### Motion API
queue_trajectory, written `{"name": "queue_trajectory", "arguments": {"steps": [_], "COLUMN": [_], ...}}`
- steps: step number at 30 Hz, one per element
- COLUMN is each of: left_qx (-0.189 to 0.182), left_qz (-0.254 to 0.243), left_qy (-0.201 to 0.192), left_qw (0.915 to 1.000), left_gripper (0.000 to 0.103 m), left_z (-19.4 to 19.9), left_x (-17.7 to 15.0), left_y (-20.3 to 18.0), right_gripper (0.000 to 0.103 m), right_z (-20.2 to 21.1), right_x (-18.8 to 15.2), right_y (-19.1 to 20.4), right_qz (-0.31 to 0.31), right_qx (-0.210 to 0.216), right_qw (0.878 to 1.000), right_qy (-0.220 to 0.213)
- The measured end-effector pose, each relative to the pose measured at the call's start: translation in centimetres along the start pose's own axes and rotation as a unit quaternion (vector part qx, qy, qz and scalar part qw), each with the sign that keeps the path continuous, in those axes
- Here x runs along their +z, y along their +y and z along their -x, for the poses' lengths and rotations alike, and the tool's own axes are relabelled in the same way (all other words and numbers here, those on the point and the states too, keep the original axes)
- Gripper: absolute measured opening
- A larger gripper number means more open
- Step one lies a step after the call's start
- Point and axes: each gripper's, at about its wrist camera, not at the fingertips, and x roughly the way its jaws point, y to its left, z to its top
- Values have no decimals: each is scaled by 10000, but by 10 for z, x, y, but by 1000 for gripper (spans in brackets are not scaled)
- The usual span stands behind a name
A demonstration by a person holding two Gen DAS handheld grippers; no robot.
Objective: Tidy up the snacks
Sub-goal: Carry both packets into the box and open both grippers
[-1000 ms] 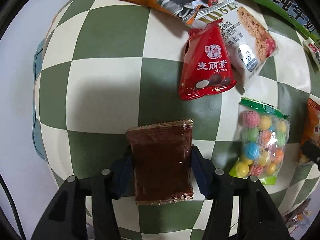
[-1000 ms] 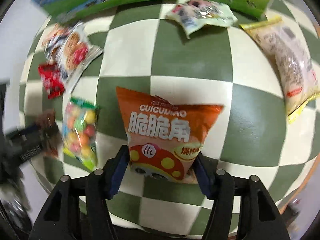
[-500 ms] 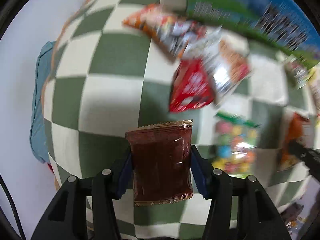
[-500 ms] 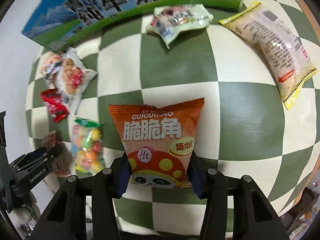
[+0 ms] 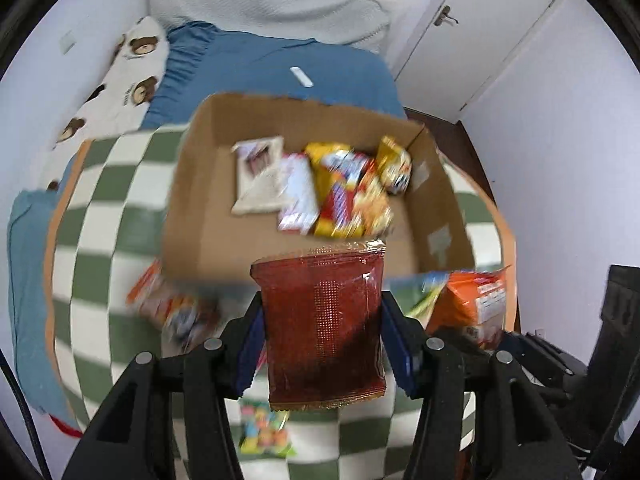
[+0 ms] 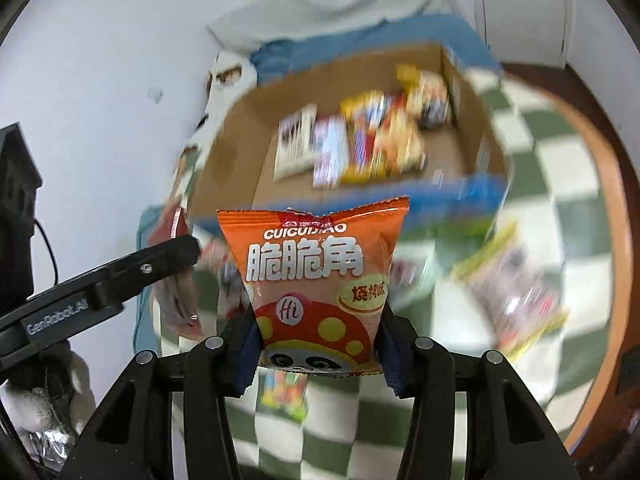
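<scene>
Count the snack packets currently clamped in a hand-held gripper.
2. The brown packet is clamped in the left hand-held gripper; the orange packet is clamped in the right hand-held gripper. Both are lifted before the cardboard box.

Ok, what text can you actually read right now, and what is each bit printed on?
"CUICUIJIAO", "脆脆角", "Hi", "烧烤味": orange snack bag held in the right gripper.
"GenRobot.AI": side of the left gripper, seen from the right wrist view.
Dark red packet in the left gripper: no readable print.
Packets in the cardboard box: too blurred to read.
</scene>
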Motion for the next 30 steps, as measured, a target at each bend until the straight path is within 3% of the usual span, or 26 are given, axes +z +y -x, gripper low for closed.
{"name": "queue_trajectory", "arguments": {"steps": [5, 8, 13, 18, 21, 22, 25, 30], "left_qx": [-215, -285, -278, -302, -374, -293, -85, 156], "left_qz": [221, 442, 563, 621, 637, 562, 423, 355], "left_qy": [528, 901, 1347, 1780, 1844, 1826, 1714, 1557], "left_qw": [9981, 9945, 9889, 9816, 9801, 9811, 9843, 9870], "left_gripper": [52, 52, 52, 55, 73, 84, 95, 97], "left_z": [-54, -89, -129, -152, -157, -158, -154, -144], "left_x": [66, 86, 96, 90, 85, 84, 85, 87], "left_y": [-4, -1, -3, -3, -3, -4, -4, 0], "right_gripper": [52, 52, 52, 53, 77, 87, 89, 92], "right_z": [-14, -29, -66, -92, -101, -104, -109, -110], "right_x": [74, 97, 121, 123, 119, 118, 116, 114], "right_y": [-18, -31, -46, -53, -54, -54, -53, -54], "right_qz": [-109, -154, -178, -189, -137, -105, -40, -31], "right_qx": [-331, -429, -571, -632, -625, -659, -766, -997], "right_qw": [9994, 9987, 9956, 9916, 9884, 9871, 9853, 9838], "right_qy": [39, 223, 716, 1114, 1376, 1452, 1527, 1487]}}
